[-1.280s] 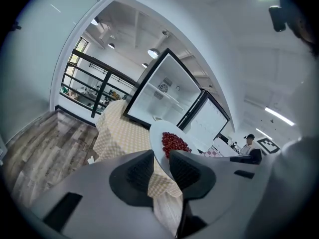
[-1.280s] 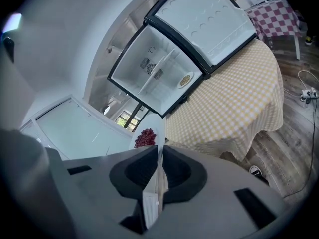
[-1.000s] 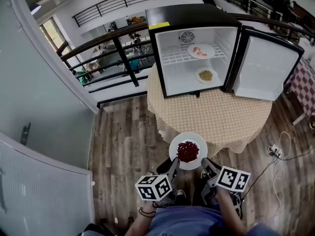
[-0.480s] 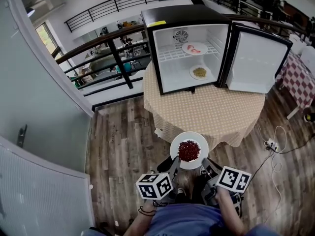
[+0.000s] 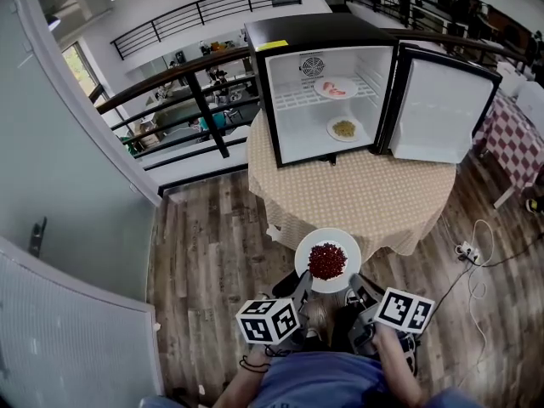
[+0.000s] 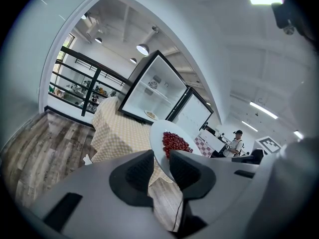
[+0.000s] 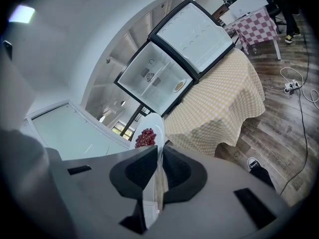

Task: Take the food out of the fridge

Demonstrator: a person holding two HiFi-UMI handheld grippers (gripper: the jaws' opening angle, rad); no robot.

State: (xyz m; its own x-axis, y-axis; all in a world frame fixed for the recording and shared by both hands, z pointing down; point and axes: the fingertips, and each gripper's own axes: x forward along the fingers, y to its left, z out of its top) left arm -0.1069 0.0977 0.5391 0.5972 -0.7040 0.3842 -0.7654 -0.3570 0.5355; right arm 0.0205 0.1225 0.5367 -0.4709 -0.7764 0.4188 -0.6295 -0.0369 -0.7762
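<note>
A white plate of red food hangs over the wooden floor just in front of the round table. My left gripper is shut on its near left rim and my right gripper on its near right rim. In the left gripper view the plate stands on edge between the pads of the left gripper. In the right gripper view the plate's rim sits in the right gripper. The black fridge on the table stands open, with one plate of food on its shelf and another below.
The fridge door swings out to the right over the table. A black railing runs behind the table at the left. A power strip and cables lie on the floor at the right. A checkered table stands at the far right.
Both grippers and the plate have drawn back a little from the table. The fridge and table now sit farther up in the head view.
</note>
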